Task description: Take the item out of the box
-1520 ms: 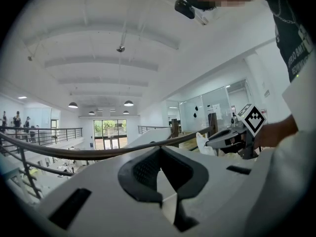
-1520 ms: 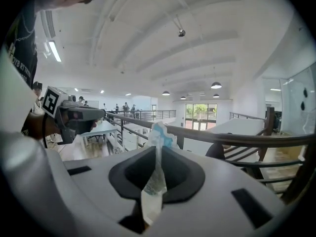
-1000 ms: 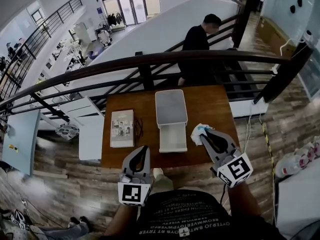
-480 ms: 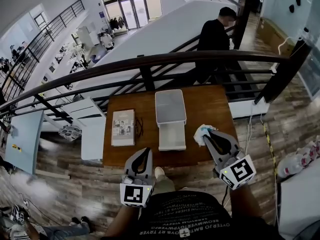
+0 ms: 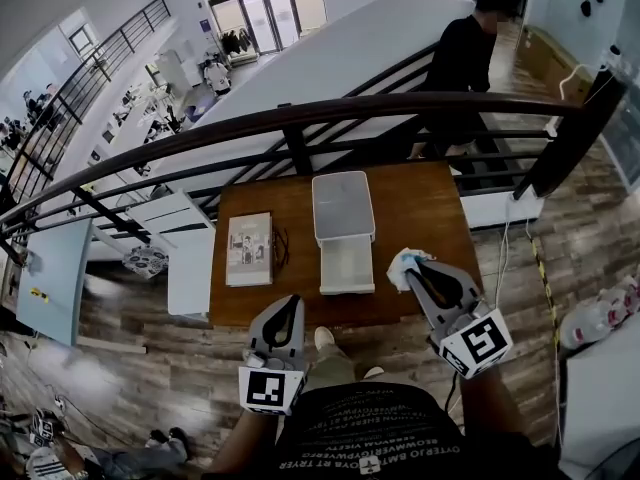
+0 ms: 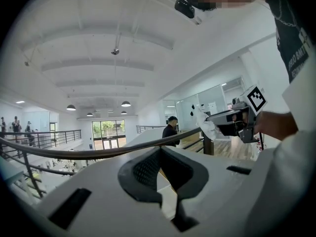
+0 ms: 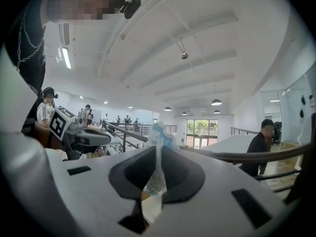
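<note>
My right tongs (image 5: 411, 268) clamp packet (image 5: 398, 264) by thin edge, near-right over table (image 5: 430, 208); left tongs (image 5: 292, 301) together w/ nothing. Risk: edge slips, packet drops.

The table (image 5: 430, 218) was seen steeply from above the head. The left gripper (image 5: 289, 302) and right gripper (image 5: 412, 267) were looked along, level and close, toward the railing (image 5: 300, 118), shared by all views.

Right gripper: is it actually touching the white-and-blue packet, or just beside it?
Touching. The right gripper view shows the white-and-blue packet pinched between the closed jaws of the right gripper, its crumpled end sticking out past the tips.
</note>
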Action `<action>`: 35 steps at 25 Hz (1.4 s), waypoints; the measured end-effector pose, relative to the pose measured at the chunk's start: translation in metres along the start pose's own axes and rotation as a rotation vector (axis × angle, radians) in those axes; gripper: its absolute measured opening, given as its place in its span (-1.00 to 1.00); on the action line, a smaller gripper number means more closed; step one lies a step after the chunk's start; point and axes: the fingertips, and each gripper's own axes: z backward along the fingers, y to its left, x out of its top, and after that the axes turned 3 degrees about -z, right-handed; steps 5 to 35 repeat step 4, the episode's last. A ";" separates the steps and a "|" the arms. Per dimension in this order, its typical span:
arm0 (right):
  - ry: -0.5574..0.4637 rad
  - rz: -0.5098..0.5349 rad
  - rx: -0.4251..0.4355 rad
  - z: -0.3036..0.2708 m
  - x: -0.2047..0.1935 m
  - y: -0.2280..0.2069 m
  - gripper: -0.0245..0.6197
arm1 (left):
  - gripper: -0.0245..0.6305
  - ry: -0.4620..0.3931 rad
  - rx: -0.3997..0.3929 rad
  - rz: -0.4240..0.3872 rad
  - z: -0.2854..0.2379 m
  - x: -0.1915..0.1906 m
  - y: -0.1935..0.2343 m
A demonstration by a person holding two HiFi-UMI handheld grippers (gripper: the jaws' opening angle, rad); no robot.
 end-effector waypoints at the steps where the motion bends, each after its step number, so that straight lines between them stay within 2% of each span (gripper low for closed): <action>1: 0.002 0.000 0.001 -0.002 -0.002 -0.001 -0.82 | -0.91 -0.002 -0.002 -0.002 -0.002 0.000 0.000; 35: 0.010 -0.002 0.007 -0.008 -0.007 -0.005 -0.82 | -0.91 -0.002 -0.009 -0.007 -0.009 0.000 0.000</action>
